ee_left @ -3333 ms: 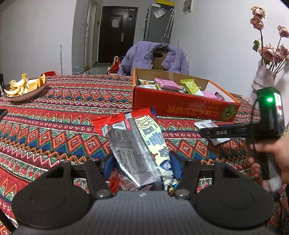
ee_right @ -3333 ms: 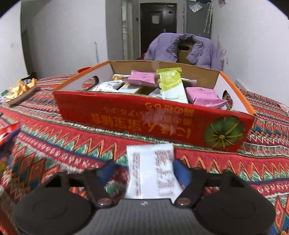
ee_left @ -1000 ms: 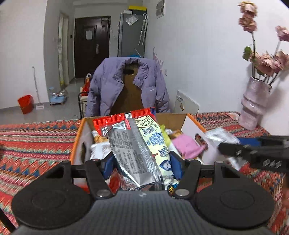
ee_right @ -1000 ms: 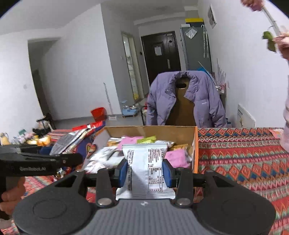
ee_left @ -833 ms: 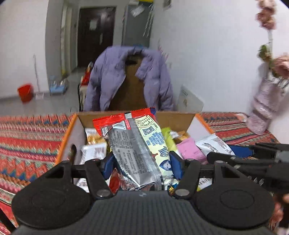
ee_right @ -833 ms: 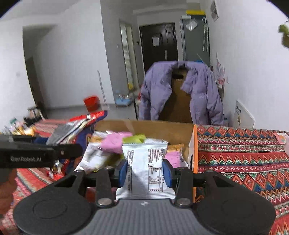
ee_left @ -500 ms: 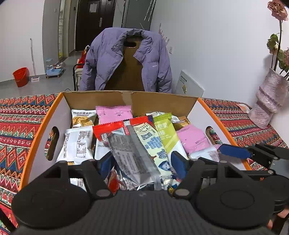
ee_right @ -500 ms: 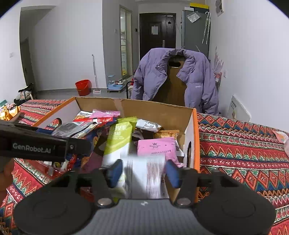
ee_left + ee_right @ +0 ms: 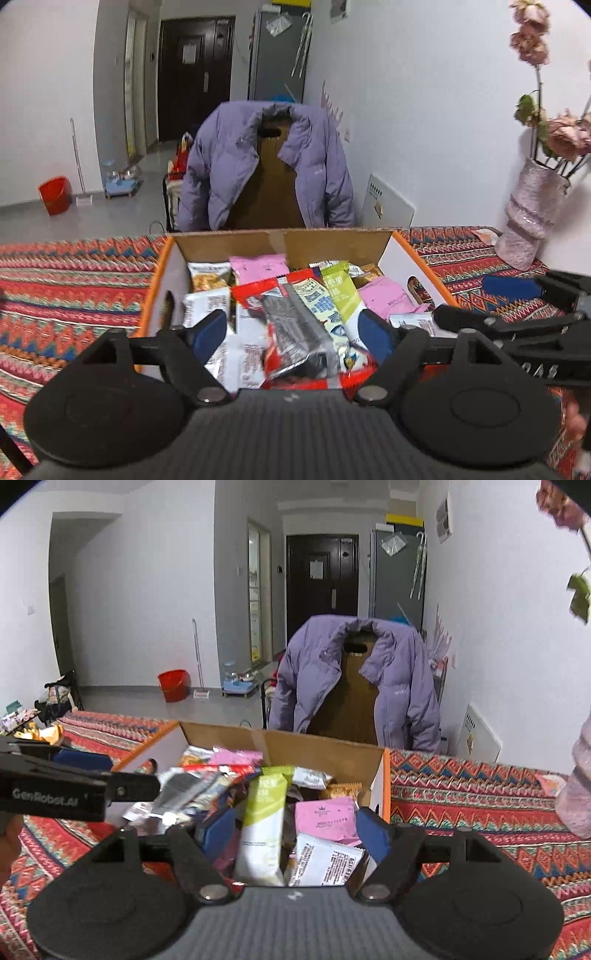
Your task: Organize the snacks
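Left gripper [image 9: 293, 330]: jaws spread over the cardboard box [image 9: 421, 266], red-and-silver snack packet [image 9: 291, 328] loose between them, apparently lying on the pile. Right gripper [image 9: 293, 829]: jaws spread, white snack packet [image 9: 325, 862] lying in the box below.

The right gripper [image 9: 295, 830] hangs with jaws spread above the open brown cardboard box [image 9: 317, 751], over a white printed snack packet [image 9: 325, 862].

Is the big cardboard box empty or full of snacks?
Nearly full. The orange-edged cardboard box holds a heap of packets, among them a pink packet, a green packet and a white printed packet.
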{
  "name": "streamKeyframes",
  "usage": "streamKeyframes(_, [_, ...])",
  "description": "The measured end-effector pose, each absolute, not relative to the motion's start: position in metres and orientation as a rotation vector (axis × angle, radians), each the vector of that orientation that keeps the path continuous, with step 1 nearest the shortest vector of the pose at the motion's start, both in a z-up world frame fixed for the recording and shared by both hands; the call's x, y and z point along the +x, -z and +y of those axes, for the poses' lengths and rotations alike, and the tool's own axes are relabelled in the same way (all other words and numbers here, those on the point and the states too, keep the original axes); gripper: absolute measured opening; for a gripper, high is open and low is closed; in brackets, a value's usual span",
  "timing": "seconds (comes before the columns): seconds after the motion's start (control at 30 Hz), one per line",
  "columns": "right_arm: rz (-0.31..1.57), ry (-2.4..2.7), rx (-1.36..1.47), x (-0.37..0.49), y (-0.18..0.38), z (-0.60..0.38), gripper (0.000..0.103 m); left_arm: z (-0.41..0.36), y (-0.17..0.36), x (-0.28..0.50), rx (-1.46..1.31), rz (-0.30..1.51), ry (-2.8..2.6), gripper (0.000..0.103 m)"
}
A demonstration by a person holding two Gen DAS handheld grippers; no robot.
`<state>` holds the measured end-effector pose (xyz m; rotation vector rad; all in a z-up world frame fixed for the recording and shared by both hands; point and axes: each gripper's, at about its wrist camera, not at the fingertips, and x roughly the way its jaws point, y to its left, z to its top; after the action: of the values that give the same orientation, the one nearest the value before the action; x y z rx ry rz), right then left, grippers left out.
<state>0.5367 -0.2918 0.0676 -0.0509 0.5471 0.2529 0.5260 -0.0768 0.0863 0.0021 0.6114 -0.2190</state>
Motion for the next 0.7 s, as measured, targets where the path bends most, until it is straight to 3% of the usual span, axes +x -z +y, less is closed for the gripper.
streamKeyframes(0.23, [0.493,-0.266,-0.046,0.480,-0.092,-0.285,0.076,-0.057,-0.106,0.467,0.008,0.551,0.193,0.087])
streamKeyframes(0.5, [0.379,-0.261,-0.023,0.402,-0.099,-0.280,0.093,-0.036,-0.114,0.385,-0.016,0.423,0.149,0.100])
streamKeyframes(0.57, [0.361,-0.254,-0.032,0.385,-0.096,-0.279,0.103,-0.034,-0.113,0.362,-0.006,0.373,0.155,0.103])
streamKeyframes(0.7, [0.328,-0.257,-0.038,0.352,-0.092,-0.276,0.103,-0.034,-0.110,0.323,0.041,0.299,0.147,0.103])
